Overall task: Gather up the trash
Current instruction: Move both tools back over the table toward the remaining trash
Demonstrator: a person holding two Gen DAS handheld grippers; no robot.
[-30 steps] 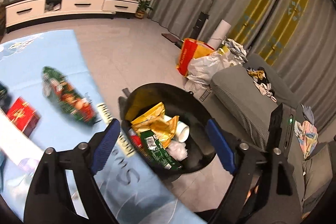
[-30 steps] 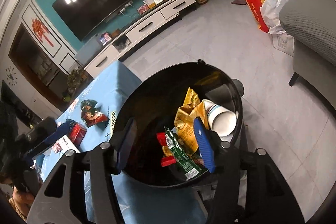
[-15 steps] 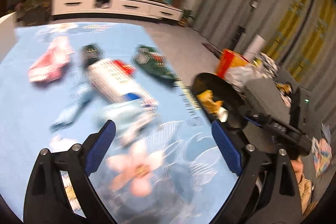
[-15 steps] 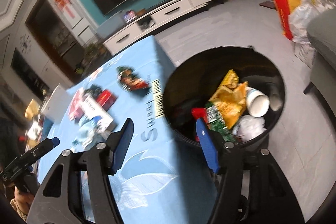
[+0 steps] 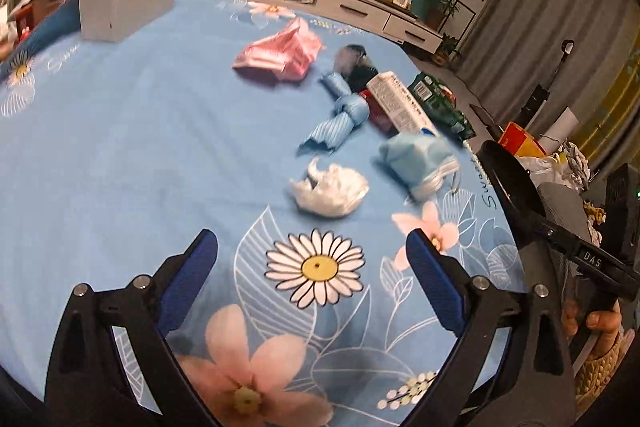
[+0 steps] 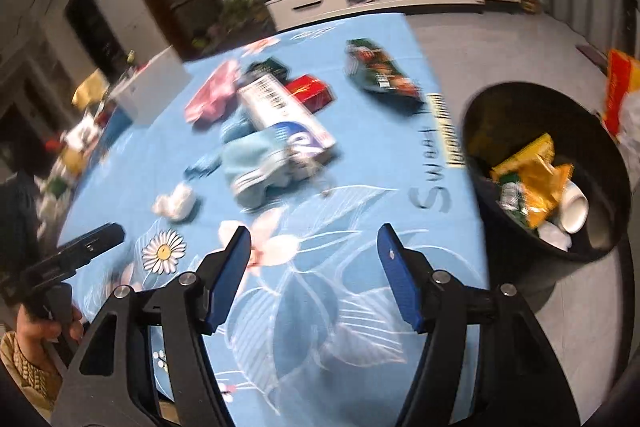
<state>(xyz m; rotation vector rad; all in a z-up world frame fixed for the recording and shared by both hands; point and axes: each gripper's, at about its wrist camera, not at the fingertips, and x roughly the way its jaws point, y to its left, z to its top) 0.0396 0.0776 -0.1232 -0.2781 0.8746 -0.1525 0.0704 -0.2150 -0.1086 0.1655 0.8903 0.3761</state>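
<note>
The left gripper [image 5: 312,263] hangs over the flowered blue tabletop [image 5: 120,155] with its jaws spread wide and nothing between them. The right gripper [image 6: 314,265] is at a middling spread, its jaws opening, also empty, over the cloth near the table's edge. Just ahead of the left gripper lies a crumpled white tissue [image 5: 330,189], and beside it a light blue face mask [image 5: 418,159]. Farther on are a twisted blue wrapper [image 5: 336,119], a long white carton [image 5: 398,101], a red box [image 6: 310,93], a green snack bag [image 5: 440,103] and a pink packet [image 5: 280,53]. A white box [image 5: 124,1] stands at the far corner. The black trash bin [image 6: 592,147] sits on the floor just beside the table, holding yellow wrappers [image 6: 528,171] and a white cup [image 6: 574,207].
</note>
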